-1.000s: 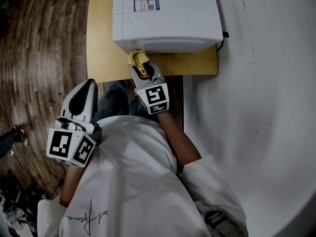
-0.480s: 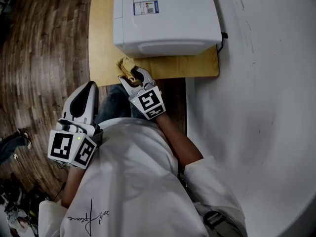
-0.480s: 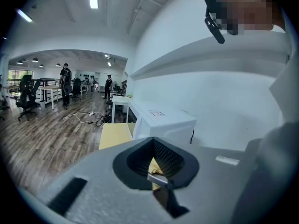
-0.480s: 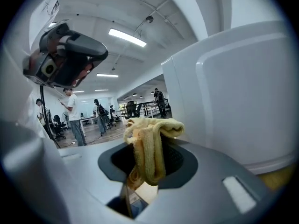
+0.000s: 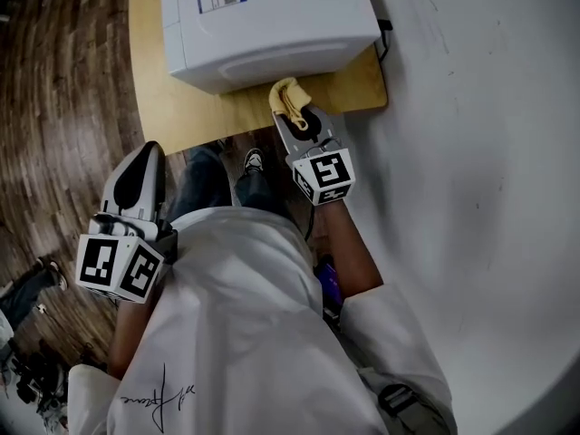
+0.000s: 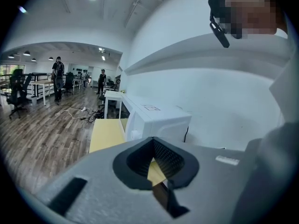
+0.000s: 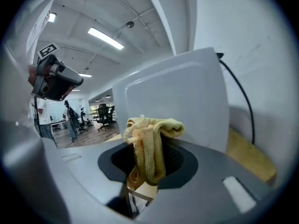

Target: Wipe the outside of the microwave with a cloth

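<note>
Right gripper [image 5: 295,116]: jaws clamped on one folded yellow cloth [image 5: 287,96], which bunches above the jaw tips and hangs down between them in the right gripper view [image 7: 150,146]. Half a second earlier this gripper held the cloth off the microwave's front left corner. It now stands right of centre along the front of the microwave [image 5: 272,16], with the cloth at the lower front edge. Whether they touch cannot be told. The microwave also sits further left and more skewed in the head view than before.

Left gripper [image 5: 145,166]: jaws together with nothing between them. It is unchanged in place, low beside the person's left side, off the table and above the wooden floor [image 5: 63,107].

Count: two grippers, one cloth, one white microwave, one yellow table [image 5: 186,111] and one black power cable [image 5: 386,27] at the microwave's rear right.

Pose: the right forearm reaches forward, and its gripper points at the microwave's front, tipped slightly left. The left arm is bent, and its gripper points forward past the table's near left corner.
</note>
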The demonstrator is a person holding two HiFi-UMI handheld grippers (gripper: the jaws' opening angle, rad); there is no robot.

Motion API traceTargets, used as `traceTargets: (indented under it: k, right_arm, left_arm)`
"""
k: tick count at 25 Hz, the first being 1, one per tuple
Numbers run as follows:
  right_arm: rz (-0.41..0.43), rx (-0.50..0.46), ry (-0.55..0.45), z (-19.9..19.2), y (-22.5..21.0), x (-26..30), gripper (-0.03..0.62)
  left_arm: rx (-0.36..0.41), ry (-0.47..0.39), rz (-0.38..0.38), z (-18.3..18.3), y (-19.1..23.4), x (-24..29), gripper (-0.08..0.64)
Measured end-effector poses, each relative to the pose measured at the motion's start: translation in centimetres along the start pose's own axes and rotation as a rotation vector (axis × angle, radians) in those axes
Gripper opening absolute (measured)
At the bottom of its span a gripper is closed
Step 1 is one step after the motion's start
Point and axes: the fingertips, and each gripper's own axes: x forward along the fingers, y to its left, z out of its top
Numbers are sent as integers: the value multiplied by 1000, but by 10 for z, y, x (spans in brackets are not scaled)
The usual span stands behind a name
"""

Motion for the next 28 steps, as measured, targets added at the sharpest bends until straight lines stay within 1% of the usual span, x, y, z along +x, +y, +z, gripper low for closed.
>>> traceTargets:
  k: [3,5,8,11,16,18,22,28]
  right_arm:
    - [-114,20,-19,0,-49,-23,118]
    - [-166,16,-11,-3,-76,-34,117]
    - [-211,6,5,-6,-105,-41,117]
    - [-252,-16,25,-6,-126,-41,119]
    - [-311,16,17,-11,-149,-34,118]
    - [-327,10,9,-9,-155,-31,118]
    - [-368,20,-15,-13,-152,-25,120]
    - [-438,29,-46,-14,-150,-22,118]
  left_arm:
    - [-22,-14,-29,4,-3,5,-8]
    - [-22,-9,-29,2,-1,5,-8]
    - [-16,1,-24,2,4,6,-8]
    - [-15,-7,-23,5,5,6,-8]
    - [-12,-11,-9,9,8,4,-8]
    - [-6,-17,-6,9,7,4,-8]
    - [22,-14,-14,14,6,4,-8]
    - [29,-18,-30,18,0,11,-8]
